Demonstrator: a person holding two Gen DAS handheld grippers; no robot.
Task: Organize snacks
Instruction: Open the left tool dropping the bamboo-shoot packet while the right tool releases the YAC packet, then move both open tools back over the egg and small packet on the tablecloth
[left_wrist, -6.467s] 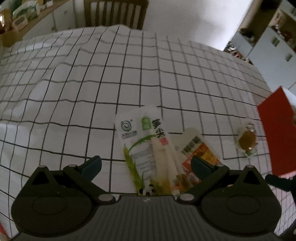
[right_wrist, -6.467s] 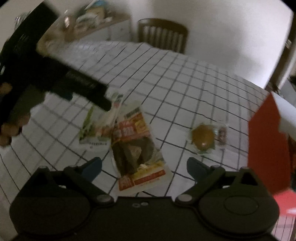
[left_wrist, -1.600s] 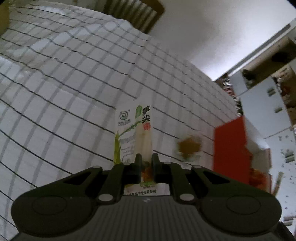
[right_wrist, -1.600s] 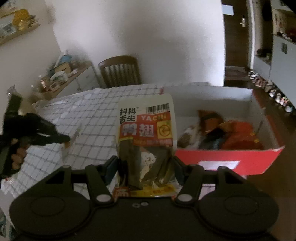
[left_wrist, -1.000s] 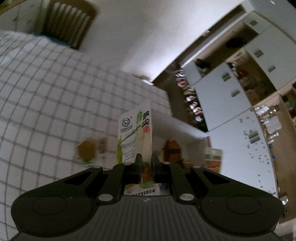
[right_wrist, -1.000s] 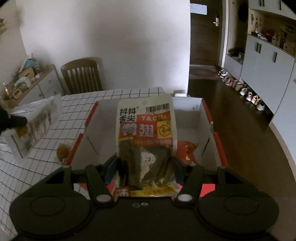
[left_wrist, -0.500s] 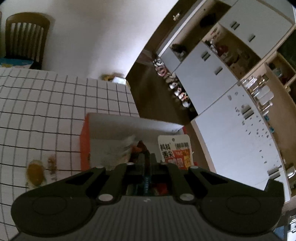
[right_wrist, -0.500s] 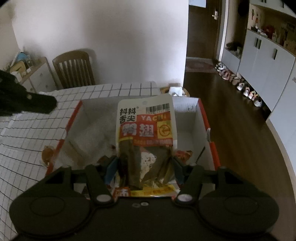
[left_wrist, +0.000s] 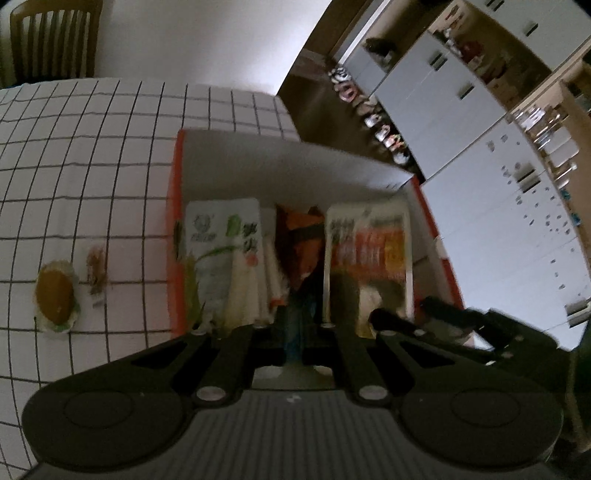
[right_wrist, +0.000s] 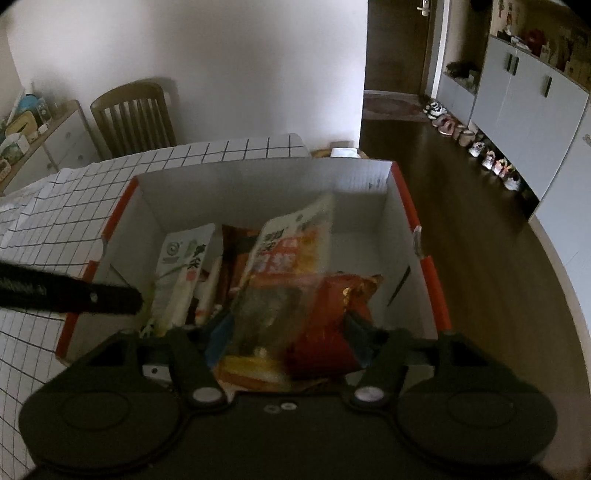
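Observation:
A red box with white inner walls (left_wrist: 173, 221) (right_wrist: 258, 184) stands at the checked table's edge. In it, at the left, lies a green-and-white bamboo-shoot pack (left_wrist: 221, 258) (right_wrist: 184, 258), just left of my left gripper (left_wrist: 293, 332) (right_wrist: 135, 299). That gripper is shut and nothing shows between its fingers. My right gripper (right_wrist: 288, 332) (left_wrist: 406, 314) hangs over the box's near side with its jaws opening. The red-and-white chicken-wing pack (right_wrist: 288, 266) (left_wrist: 369, 251) tips forward between them, blurred, free of the pads. Orange and red bags (right_wrist: 332, 295) lie underneath.
A round brown snack in a clear wrapper (left_wrist: 55, 291) lies on the tablecloth left of the box. A wooden chair (right_wrist: 133, 114) stands behind the table, with a sideboard (right_wrist: 37, 140) to its left. Right of the box are wood floor, shoes (right_wrist: 491, 155) and grey cabinets.
My left gripper swung over the box and sank; the bamboo-shoot pack that stood in its jaws now lies in the box. The right jaws widened and the chicken-wing pack tipped forward out of them.

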